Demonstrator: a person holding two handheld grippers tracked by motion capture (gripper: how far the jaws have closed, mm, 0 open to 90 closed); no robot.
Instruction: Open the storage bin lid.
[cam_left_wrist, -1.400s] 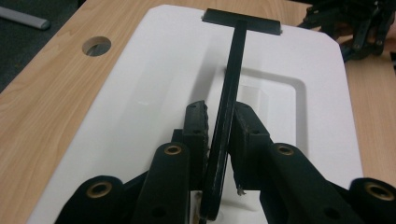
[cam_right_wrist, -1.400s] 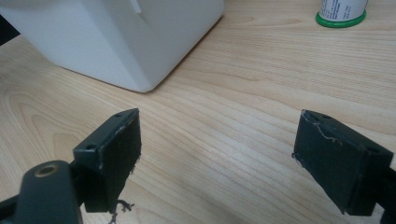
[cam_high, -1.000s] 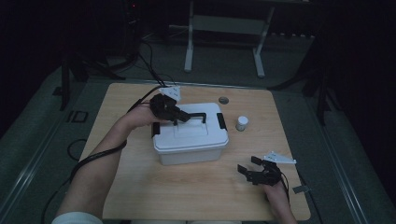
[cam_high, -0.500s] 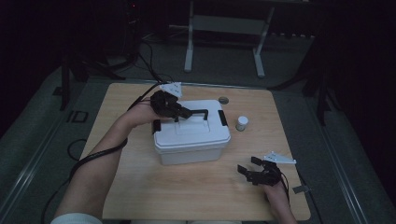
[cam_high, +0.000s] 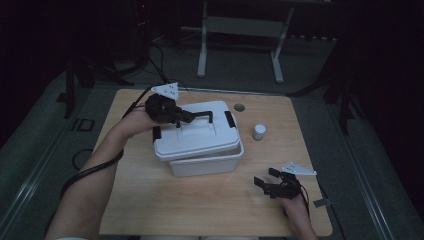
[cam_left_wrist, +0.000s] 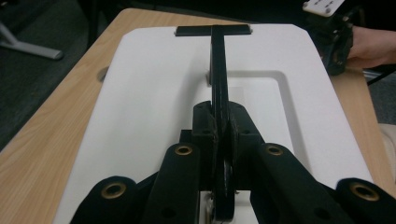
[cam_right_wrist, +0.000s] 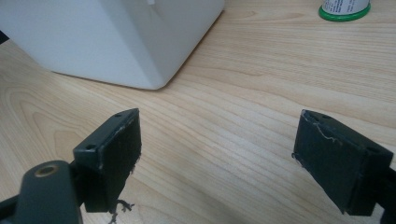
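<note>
A white plastic box (cam_high: 200, 150) stands near the middle of the wooden table (cam_high: 165, 200), and its white lid (cam_high: 197, 132) sits askew on it, the left end raised off the rim. The left gripper (cam_high: 187, 116) comes in from the left over the lid, its jaws clamped on the lid's black handle (cam_high: 200, 114); in the left gripper view the thin black bar of the handle (cam_left_wrist: 219, 84) runs straight out from between the closed pads. The right gripper (cam_high: 267, 179) rests low at the near right of the table, well apart from the box, with its jaws spread wide and nothing between them; the right gripper view shows bare wood between the two pads (cam_right_wrist: 116, 149). A small white jar (cam_high: 259, 132) stands to the right of the box, and a dark round cap (cam_high: 239, 107) lies near the far edge.
</note>
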